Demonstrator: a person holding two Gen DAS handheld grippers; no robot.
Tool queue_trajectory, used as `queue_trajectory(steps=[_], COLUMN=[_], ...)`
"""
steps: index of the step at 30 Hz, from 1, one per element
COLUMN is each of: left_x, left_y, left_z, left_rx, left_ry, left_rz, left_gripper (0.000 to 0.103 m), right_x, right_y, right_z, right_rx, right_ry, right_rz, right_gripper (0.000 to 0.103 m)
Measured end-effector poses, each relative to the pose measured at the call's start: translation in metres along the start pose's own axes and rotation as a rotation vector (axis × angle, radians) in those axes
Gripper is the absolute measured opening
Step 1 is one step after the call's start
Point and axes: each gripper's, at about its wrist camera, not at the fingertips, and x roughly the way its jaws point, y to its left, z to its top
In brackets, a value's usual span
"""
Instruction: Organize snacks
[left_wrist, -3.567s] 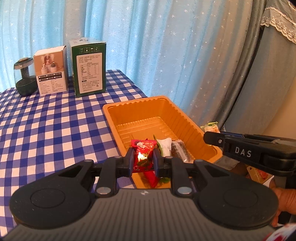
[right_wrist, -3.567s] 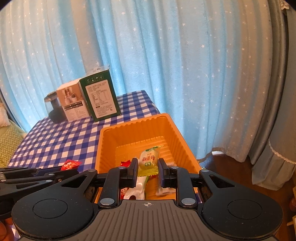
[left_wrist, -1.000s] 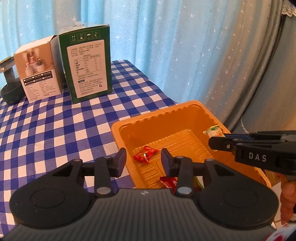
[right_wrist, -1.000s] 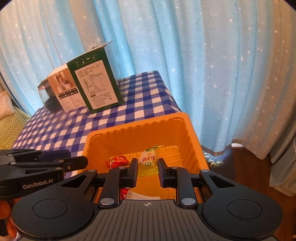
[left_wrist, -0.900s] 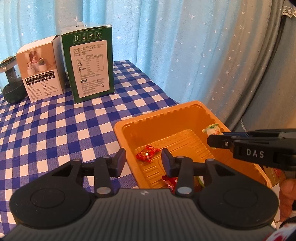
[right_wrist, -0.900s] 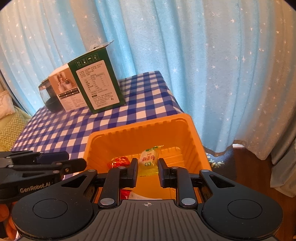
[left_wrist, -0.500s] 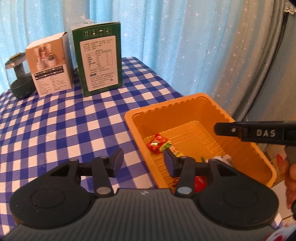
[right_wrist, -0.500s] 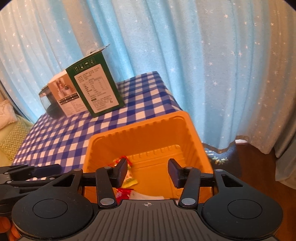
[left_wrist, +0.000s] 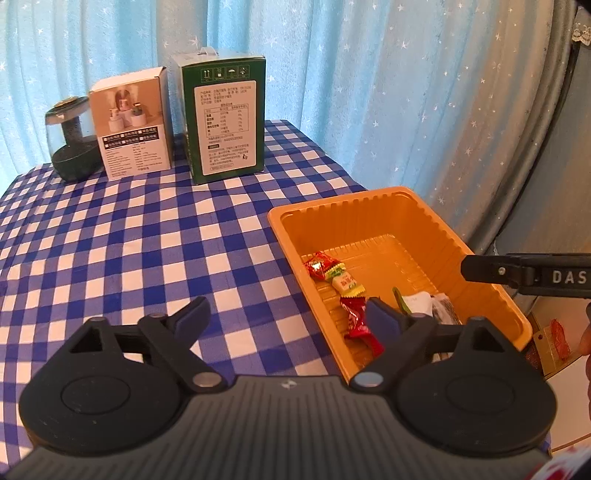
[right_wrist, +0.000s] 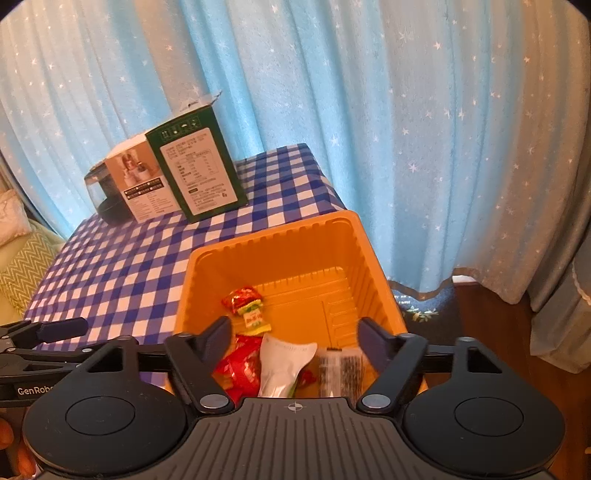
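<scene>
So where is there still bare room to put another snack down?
The far half of the orange tray, beyond the red packet, is bare floor. The checked tablecloth between the green box and the tray's left rim lies open too. The tray's near end is crowded: the white packet and other wrappers lie side by side there.

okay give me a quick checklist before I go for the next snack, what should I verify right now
1. Left gripper open and holding nothing: ok.
2. Right gripper open and holding nothing: ok.
3. Green and yellow packet lying inside the orange tray, beside the small red packet: ok.
4. Tray fully on the checkered table: not ok, its right side seems to overhang the edge.
5. Another loose snack within view on the table: not ok, none visible.
6. Grippers clear of each other: ok, apart.
</scene>
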Motion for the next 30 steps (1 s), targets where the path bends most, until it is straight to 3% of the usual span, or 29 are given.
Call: queue_trajectory(steps=[4,9,30], left_x=[-0.019,-0.045,-0.146], left_y=[0.005,0.007,-0.003], left_z=[-0.009,-0.022,-0.077], left_rx=[-0.030,-0.034,-0.080], left_ry=[-0.026,-0.043,-0.057], left_rz=[-0.001,0.004,0.076], left_gripper=[0.097,0.103,0.103], right_x=[-0.019,-0.040,-0.129], right_y=[0.009,0.020,0.057], right_z=[-0.007,-0.017,-0.076], right_rx=[-0.012,-0.021,-0.034], right_ry=[-0.001,-0.001,0.004], right_rz=[-0.016,-0.024,-0.043], right_gripper=[0.086,0.088,0.088])
